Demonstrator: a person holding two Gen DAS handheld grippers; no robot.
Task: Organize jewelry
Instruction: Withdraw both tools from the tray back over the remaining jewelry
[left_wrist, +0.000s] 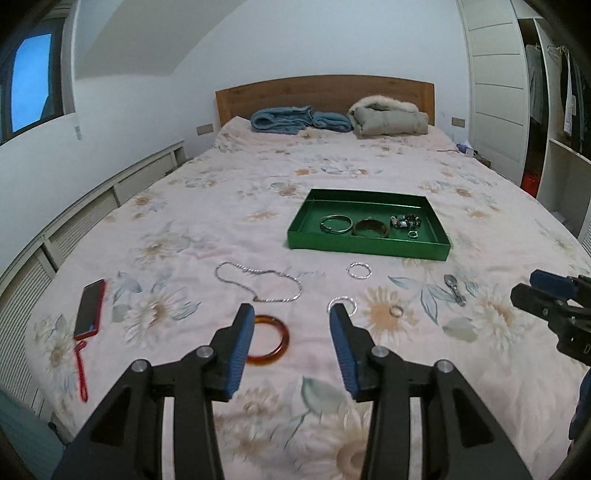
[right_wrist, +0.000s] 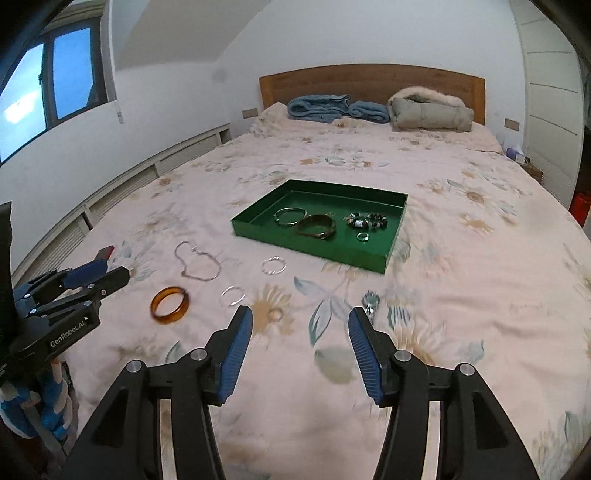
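Note:
A green tray (left_wrist: 306, 218) (right_wrist: 255, 216) lies on the bed and holds a silver bangle (left_wrist: 336, 223), a dark bangle (left_wrist: 370, 228), a bead bracelet (left_wrist: 405, 222) and a ring (left_wrist: 413, 233). On the bedspread lie a silver chain (left_wrist: 258, 280) (right_wrist: 197, 263), two silver hoops (left_wrist: 359, 270) (left_wrist: 349, 301), an amber bangle (left_wrist: 271, 341) (right_wrist: 170, 305), a small ring (left_wrist: 396, 311) and a watch (left_wrist: 455, 289) (right_wrist: 370, 302). My left gripper (left_wrist: 291, 314) is open above the amber bangle. My right gripper (right_wrist: 301, 317) is open and empty, near the watch.
A phone in a red case (left_wrist: 89, 308) with a red strap lies at the bed's left side. Folded blue (left_wrist: 299, 119) and beige (left_wrist: 388, 118) bedding sit at the headboard. A wardrobe (left_wrist: 554, 110) stands on the right.

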